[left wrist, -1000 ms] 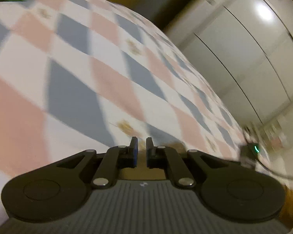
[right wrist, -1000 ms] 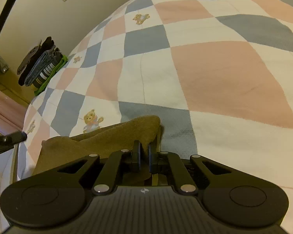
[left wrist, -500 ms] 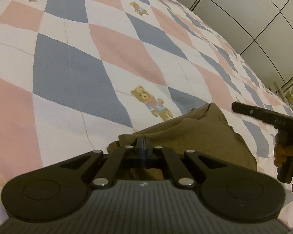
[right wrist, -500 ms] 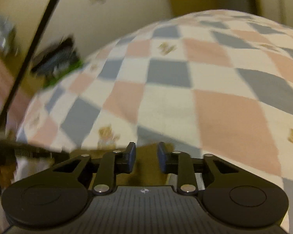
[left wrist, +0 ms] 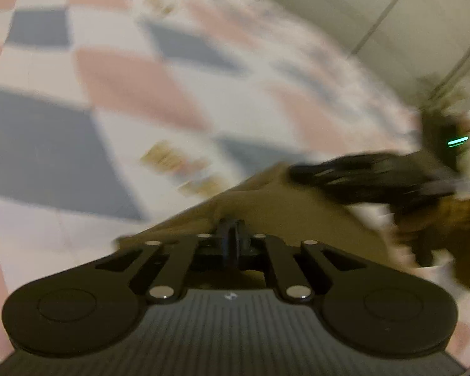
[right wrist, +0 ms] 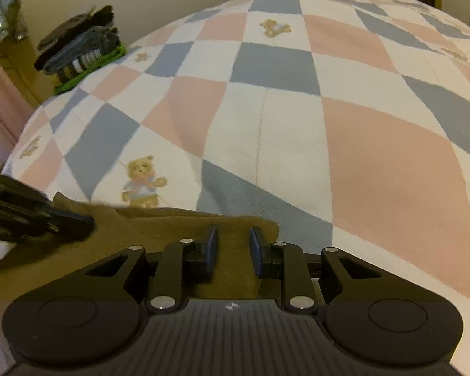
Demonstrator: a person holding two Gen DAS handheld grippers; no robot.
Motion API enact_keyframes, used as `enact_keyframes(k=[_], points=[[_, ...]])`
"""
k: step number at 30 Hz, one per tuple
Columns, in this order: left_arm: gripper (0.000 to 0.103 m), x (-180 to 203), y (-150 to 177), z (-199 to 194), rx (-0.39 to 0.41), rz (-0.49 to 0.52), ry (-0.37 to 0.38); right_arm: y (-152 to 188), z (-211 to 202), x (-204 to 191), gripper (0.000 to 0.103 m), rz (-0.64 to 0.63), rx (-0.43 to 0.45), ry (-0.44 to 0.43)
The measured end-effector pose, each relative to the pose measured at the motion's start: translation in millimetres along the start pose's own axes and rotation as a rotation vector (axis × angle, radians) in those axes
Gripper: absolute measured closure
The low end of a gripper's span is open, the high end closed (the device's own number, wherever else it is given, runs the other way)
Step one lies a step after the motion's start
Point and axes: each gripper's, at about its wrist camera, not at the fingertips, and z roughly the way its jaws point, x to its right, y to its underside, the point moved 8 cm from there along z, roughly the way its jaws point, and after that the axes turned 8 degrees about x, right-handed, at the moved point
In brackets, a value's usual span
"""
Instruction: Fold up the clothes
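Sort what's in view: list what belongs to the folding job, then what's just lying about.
Job:
- brown garment
- left gripper, jaws shut on the garment
- right gripper, jaws open over it

Lying about:
- stack of clothes at the far corner
- checked bedspread, the work surface
- wardrobe doors

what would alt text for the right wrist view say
The open right gripper hovers over a folded brown cloth on a checked bedspread with teddy bears. The left gripper reaches in at left; folded clothes are stacked far back.
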Motion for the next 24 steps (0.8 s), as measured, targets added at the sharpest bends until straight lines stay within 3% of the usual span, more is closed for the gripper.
enact_keyframes(k=[3, 6, 10, 14, 19, 23, 24], points=[[0.1, -6, 0, 0, -0.005, -0.037, -0.008, -6, -6, 2, 0.074, 0.03, 0.019, 0.028], [0.1, -2, -2, -7, -0.002, -0.011, -0.027, -13, -38, 1, 0.073, 0.037, 0.112, 0.092], [0.101, -6, -5, -31, 0.035, -0.055, -0.047, -6, -100, -16, 0.072, 0.072, 0.23, 0.033], [0.098, 8, -2, -76, 0.085, -0.057, -0.023, 23, -137, -47, 0.072, 0.038, 0.241, -0.038], [0.098, 60, 21, -101, 0.098, -0.034, 0.078, 52, -129, -70, 0.072, 0.012, 0.218, -0.022], [0.095, 65, 49, -69, 0.058, 0.023, -0.007, 70, -95, -71, 0.072, -0.018, 0.161, 0.03], [0.095, 56, 56, -58, 0.042, 0.03, -0.064, 74, -87, -70, 0.072, -0.025, 0.148, 0.035]])
